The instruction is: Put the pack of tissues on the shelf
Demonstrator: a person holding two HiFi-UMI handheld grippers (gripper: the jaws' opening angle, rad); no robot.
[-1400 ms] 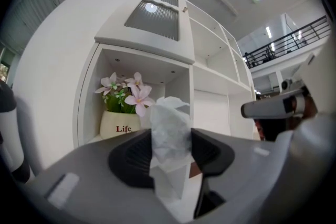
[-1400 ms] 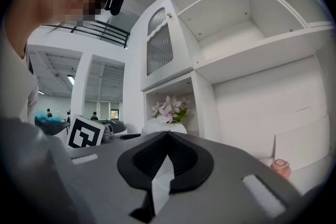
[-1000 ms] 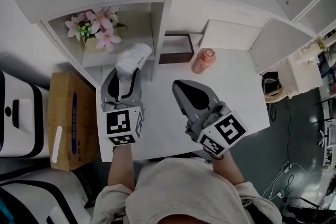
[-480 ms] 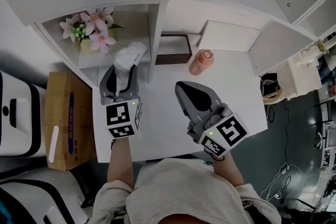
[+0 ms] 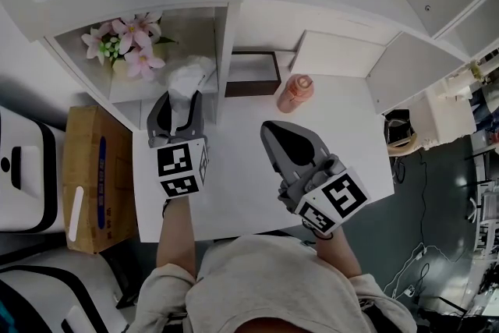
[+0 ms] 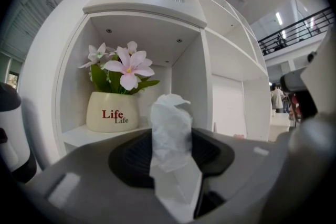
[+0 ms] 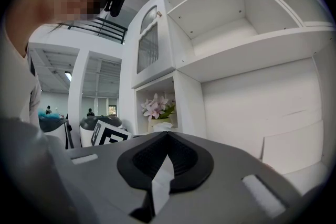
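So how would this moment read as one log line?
left tongs: shut on white crinkly pack of tissues | pack: at white shelf opening, not yet set down | right tongs: shut, empty

The pack of tissues (image 5: pixel 187 80) shows only its crumpled top at the front of the shelf (image 5: pixel 226 43); its lower part is buried between the jaws of the left gripper (image 5: pixel 179 97). Inside the shelf, the flower pot (image 5: pixel 118 68) is mostly covered by blossoms (image 5: pixel 129 49) in the head view. The white machines (image 5: pixel 23 168) left of the shelf are cut off by the picture's edge. Right of the shelf, the left gripper view shows distant people (image 6: pixel 276 97), too small to make out.
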